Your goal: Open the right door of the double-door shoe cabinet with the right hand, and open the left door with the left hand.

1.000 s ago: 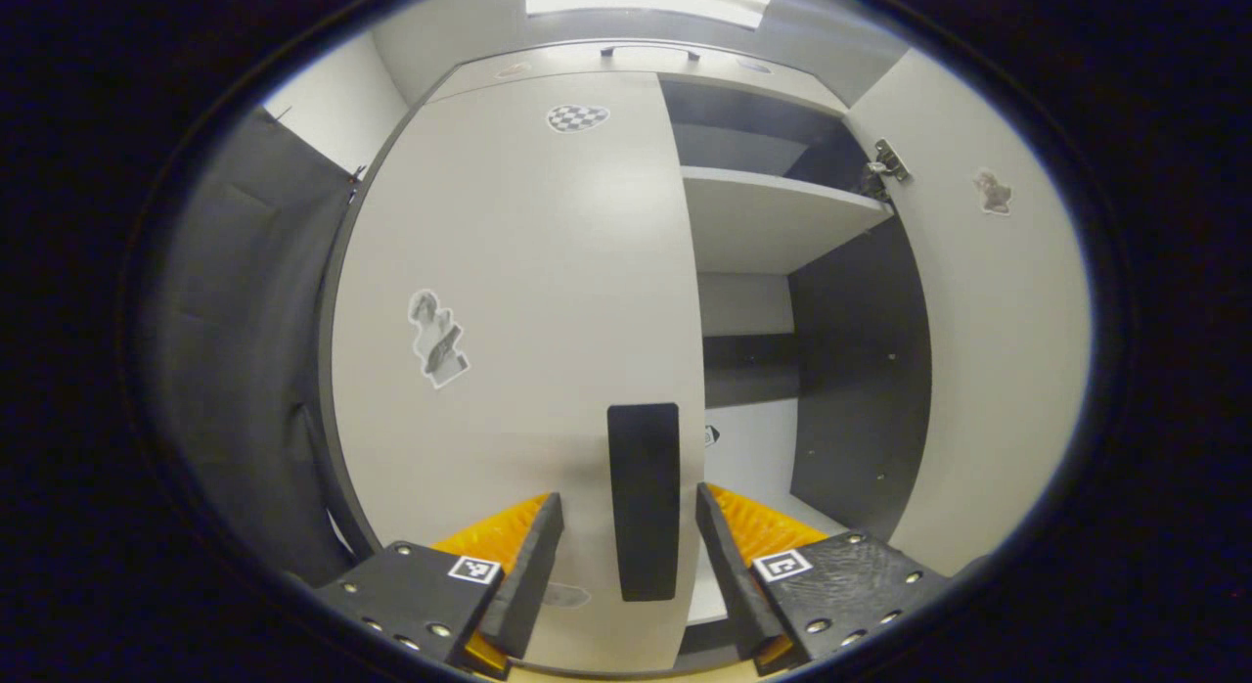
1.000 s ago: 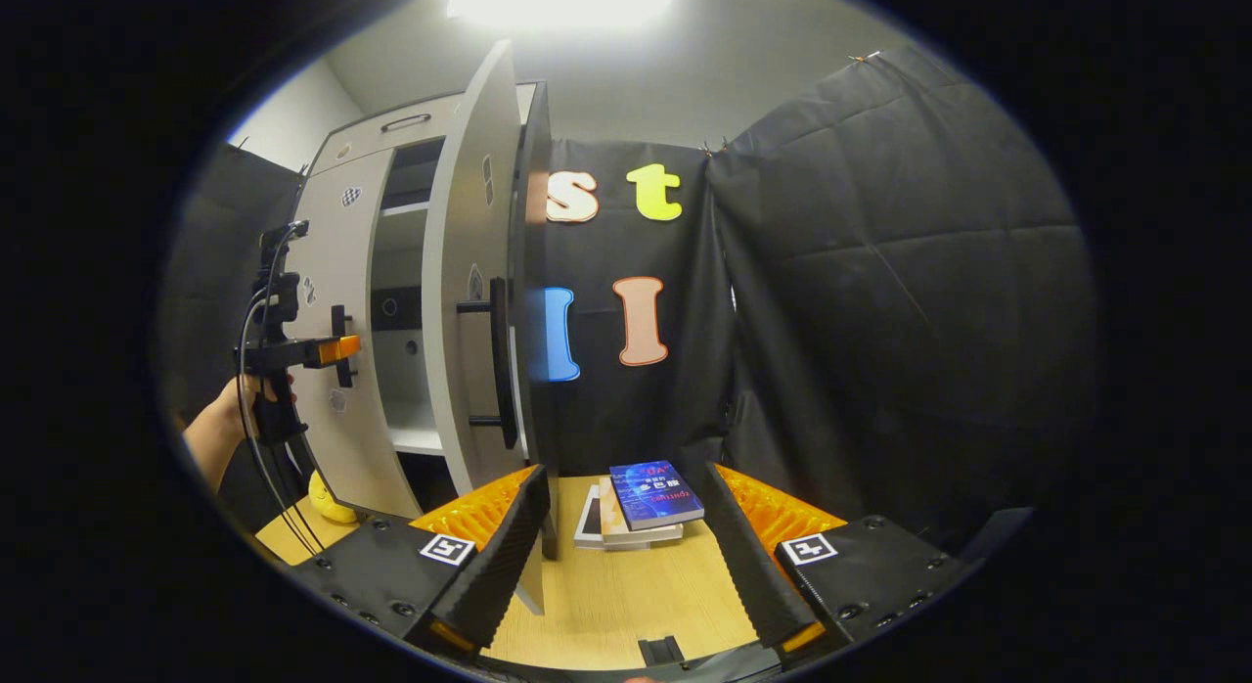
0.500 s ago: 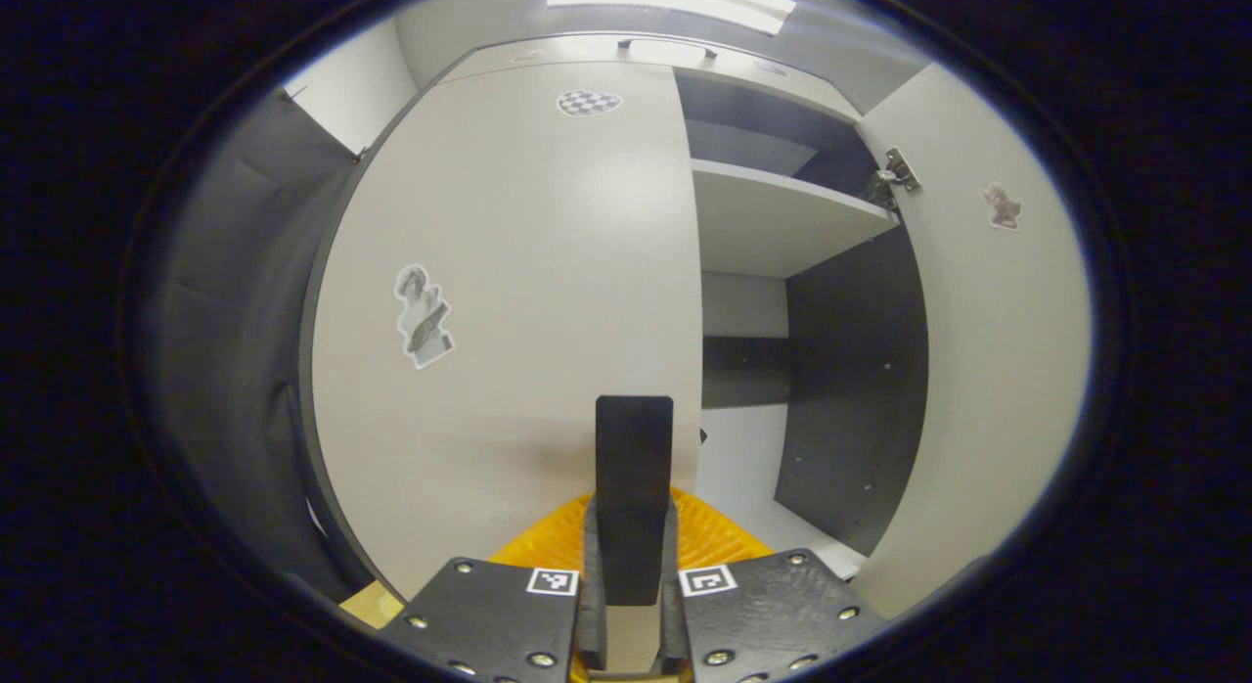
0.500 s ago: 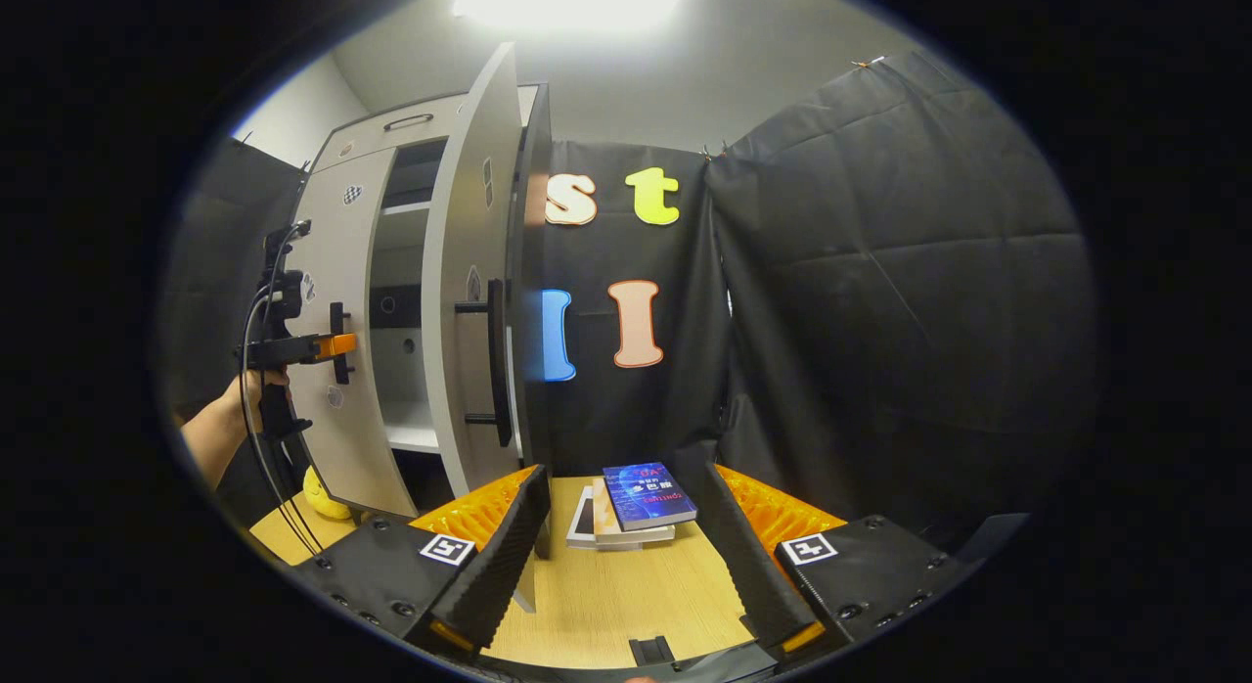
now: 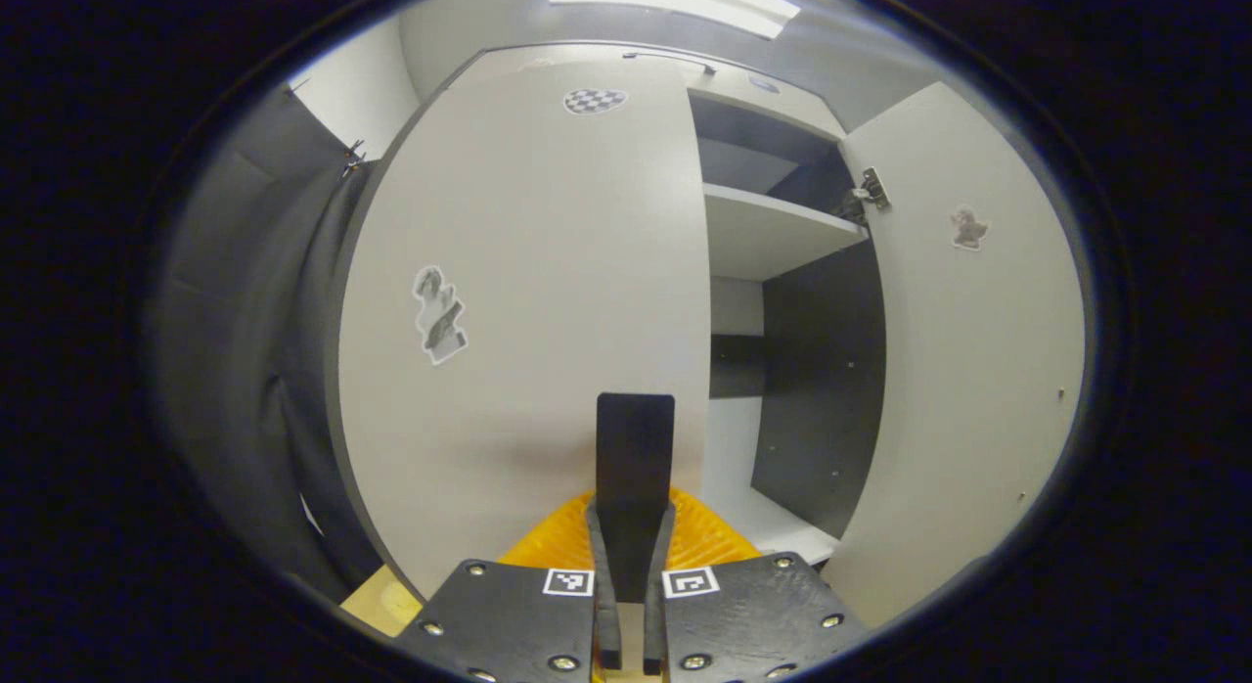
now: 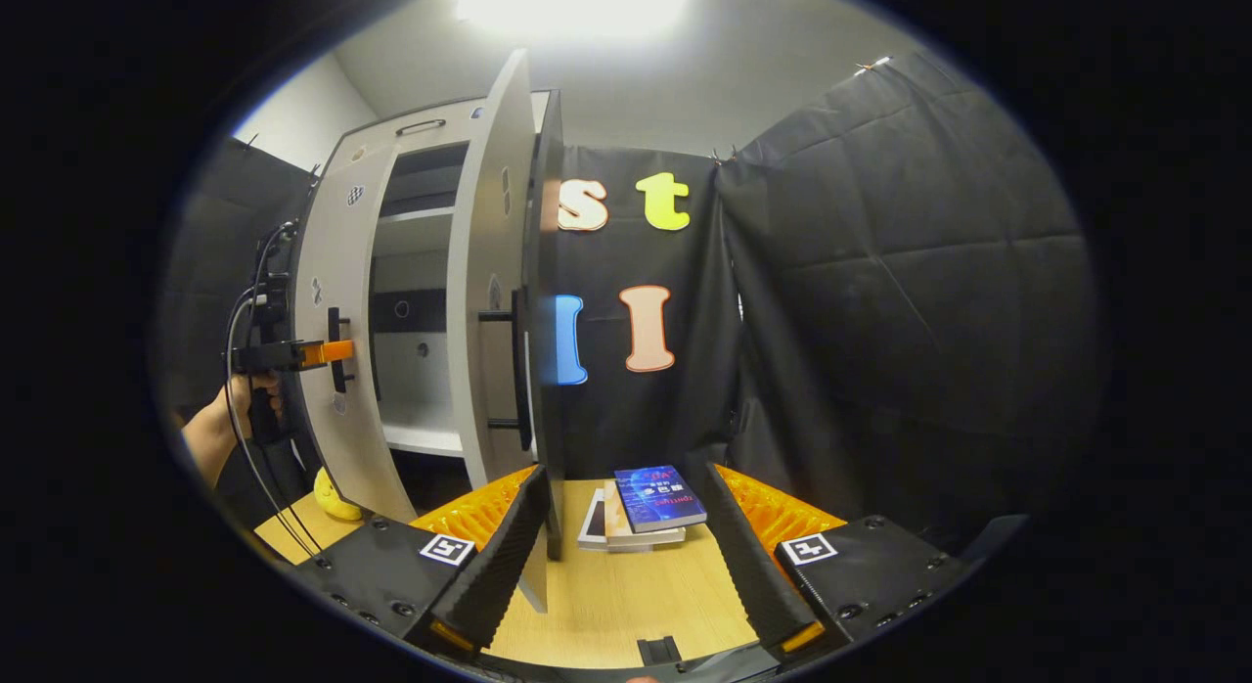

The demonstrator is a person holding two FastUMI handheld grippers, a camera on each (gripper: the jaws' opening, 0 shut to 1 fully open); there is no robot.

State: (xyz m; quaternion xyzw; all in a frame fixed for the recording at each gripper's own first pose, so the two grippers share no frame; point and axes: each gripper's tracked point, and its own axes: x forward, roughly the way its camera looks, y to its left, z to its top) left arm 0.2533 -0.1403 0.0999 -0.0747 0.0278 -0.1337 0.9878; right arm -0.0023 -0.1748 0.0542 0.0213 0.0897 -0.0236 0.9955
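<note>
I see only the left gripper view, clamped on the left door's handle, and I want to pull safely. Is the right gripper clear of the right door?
Observer: Yes. The right gripper is open and holds nothing, apart from the right door.
Operator: Anything near the left door's swing?
Observer: A yellow toy sits on the table by the left door's lower corner.
Operator: Anything else on the table?
Observer: A stack of books lies beyond the right gripper.
</note>
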